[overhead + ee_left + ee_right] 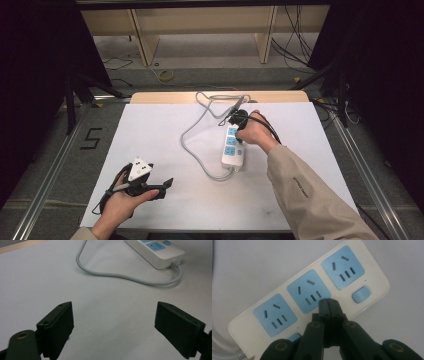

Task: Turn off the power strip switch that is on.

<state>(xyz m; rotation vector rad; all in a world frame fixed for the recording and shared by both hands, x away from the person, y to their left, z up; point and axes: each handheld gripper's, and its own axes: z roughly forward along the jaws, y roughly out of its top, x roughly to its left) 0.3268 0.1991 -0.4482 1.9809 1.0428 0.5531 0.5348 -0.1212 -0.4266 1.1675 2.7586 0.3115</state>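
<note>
From above, the white power strip (234, 146) lies right of the counter's (150, 130) middle, long axis running near to far, its grey cord (192, 150) looping left and back toward the far edge. The right gripper (239, 119) hovers over the strip's far end, held in the right hand (256, 131). The left gripper (160, 187) rests low at the near left, well apart from the strip. My worry here: nothing steadies the strip, so a push from the right gripper could slide or swing it across the smooth white sheet, dragging the cord with it.

In the left gripper view, the jaws stand wide apart over bare counter with nothing between them. The strip's cord end (160, 252) sits far off at the top right, the cord (125, 277) curving across in front. From this far away that gripper can't brace the strip quickly if it starts to skid.

In the right gripper view, the jaws are pressed together with nothing in them, their tip (328, 305) poised at the edge of the middle blue socket (309, 291), near the blue switch button (361, 294). I can't tell whether the tip touches. If it is aiming for a button, it could slip off the small rounded face, jab into a socket slot instead, or tip the strip's edge up by pressing off centre.
</note>
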